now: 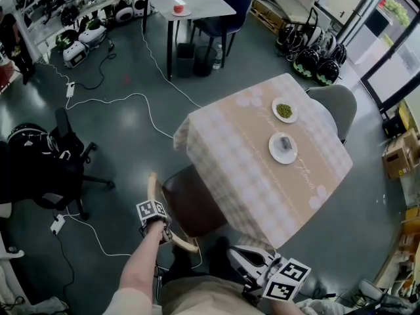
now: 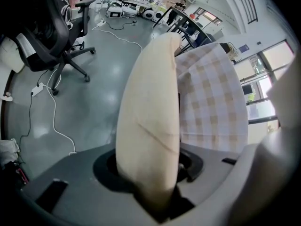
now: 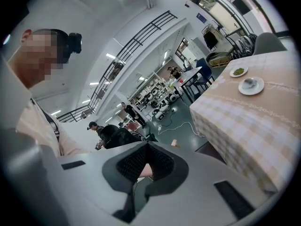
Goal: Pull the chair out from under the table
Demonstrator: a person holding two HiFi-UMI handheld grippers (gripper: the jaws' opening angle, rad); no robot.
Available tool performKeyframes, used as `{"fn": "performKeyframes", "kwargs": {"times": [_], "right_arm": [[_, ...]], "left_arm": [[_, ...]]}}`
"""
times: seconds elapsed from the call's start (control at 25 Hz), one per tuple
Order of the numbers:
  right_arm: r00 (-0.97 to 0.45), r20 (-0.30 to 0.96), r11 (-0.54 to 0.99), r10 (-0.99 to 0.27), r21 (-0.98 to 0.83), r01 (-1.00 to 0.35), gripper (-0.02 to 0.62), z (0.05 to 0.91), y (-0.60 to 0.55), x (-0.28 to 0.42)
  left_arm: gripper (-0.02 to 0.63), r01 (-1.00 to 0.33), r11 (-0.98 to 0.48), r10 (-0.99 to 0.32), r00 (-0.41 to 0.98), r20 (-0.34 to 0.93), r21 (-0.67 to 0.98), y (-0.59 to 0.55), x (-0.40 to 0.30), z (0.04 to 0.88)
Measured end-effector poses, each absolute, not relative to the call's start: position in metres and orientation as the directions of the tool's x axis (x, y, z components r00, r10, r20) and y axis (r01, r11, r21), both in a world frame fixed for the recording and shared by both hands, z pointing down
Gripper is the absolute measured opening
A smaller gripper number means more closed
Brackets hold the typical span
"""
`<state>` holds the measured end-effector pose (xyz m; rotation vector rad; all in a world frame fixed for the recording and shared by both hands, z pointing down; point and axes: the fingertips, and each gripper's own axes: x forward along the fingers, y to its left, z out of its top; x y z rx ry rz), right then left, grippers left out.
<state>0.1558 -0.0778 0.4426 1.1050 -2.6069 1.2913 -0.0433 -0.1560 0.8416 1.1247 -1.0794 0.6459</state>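
Close to the person, the right gripper (image 1: 244, 261) hangs low by their side. Its jaws are pressed together and hold nothing.

A bit further out, the left gripper (image 1: 164, 231) points down. It is clamped tight on the chair (image 1: 190, 205), right on the top edge of the pale curved back (image 1: 153, 190). The brown seat is about half out. Its far part sits under the table (image 1: 262, 176), tucked below the hanging checked cloth (image 1: 197, 143).

Further off, on the table, is a first plate (image 1: 283, 147) with something grey. Past it is a second plate (image 1: 284, 110) with something green.

I think the pulling step is on now, and about half done. Next, the left gripper should hold on tight and draw the chair straight back toward the person. It needs to go until the seat is clear of the cloth. The person may need to step back to make room.
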Motion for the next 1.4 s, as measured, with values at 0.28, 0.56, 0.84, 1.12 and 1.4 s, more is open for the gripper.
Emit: {"fn": "performKeyframes", "kwargs": {"times": [0.28, 0.56, 0.84, 1.12, 1.4], "right_arm": [[-0.757, 0.329, 0.418, -0.564, -0.677, -0.606, 0.009, 0.442, -0.076, 0.145], [-0.763, 0.34, 0.428, -0.55, -0.669, -0.607, 0.009, 0.444, -0.074, 0.136], [-0.772, 0.349, 0.44, -0.532, -0.665, -0.603, 0.009, 0.444, -0.073, 0.125], [-0.766, 0.363, 0.439, -0.53, -0.656, -0.615, 0.009, 0.445, -0.072, 0.115], [-0.763, 0.367, 0.445, -0.532, -0.645, -0.621, 0.009, 0.451, -0.074, 0.093]], "left_arm": [[0.181, -0.85, 0.346, -0.114, 0.383, 0.917, 0.398, -0.155, -0.056, 0.839], [0.153, -0.83, 0.339, -0.148, 0.417, 0.897, 0.442, -0.156, -0.062, 0.836], [0.143, -0.825, 0.336, -0.146, 0.43, 0.891, 0.453, -0.153, -0.064, 0.837], [0.143, -0.82, 0.33, -0.152, 0.443, 0.883, 0.468, -0.153, -0.067, 0.838], [0.143, -0.818, 0.329, -0.158, 0.445, 0.881, 0.472, -0.152, -0.082, 0.845]]}}
